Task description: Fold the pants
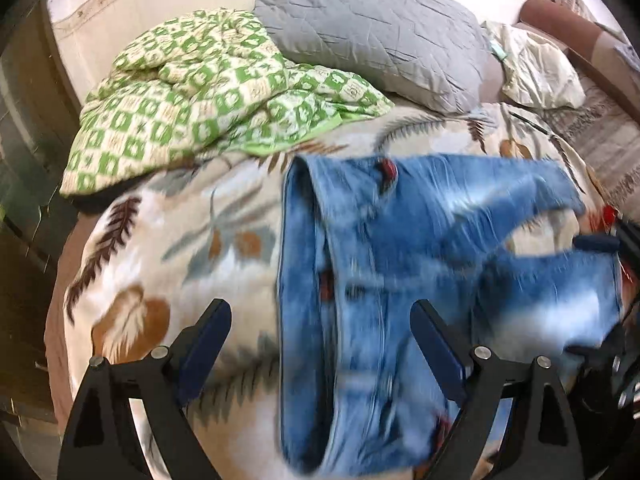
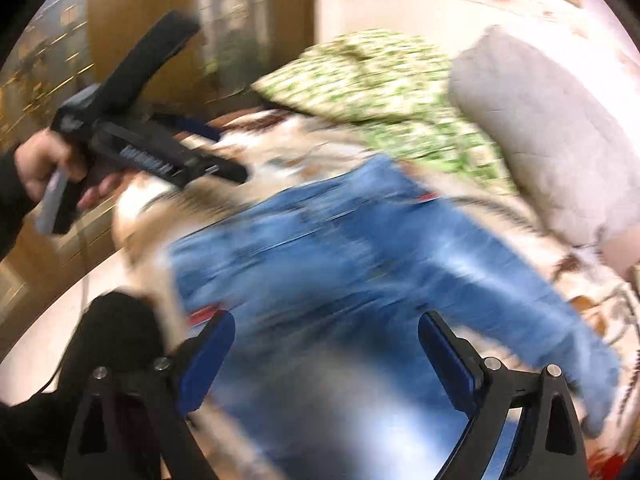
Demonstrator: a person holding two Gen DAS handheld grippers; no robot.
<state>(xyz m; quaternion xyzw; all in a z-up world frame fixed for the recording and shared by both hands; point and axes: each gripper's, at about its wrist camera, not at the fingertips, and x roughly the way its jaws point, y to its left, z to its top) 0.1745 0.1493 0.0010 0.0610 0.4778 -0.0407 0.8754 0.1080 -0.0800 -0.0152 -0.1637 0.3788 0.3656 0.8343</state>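
Both tongs hang with nothing between their pads: the left gripper (image 1: 322, 344) gapes wide, and the right gripper (image 2: 326, 354) gapes as wide. Beneath them the blue jeans (image 1: 384, 240) lie spread on the feather-print blanket (image 1: 168, 248). Beyond the left tongs sit a green checked quilt (image 1: 192, 92) and a grey pillow (image 1: 372, 28).

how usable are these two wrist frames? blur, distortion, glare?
Left wrist: bedding at the back is sharp, jeans smeared by motion blur, left tool crisp, fisheye bends the edges. Right wrist: heavy motion blur everywhere except the right tool; a pale washed-out patch on the denim near the bottom.
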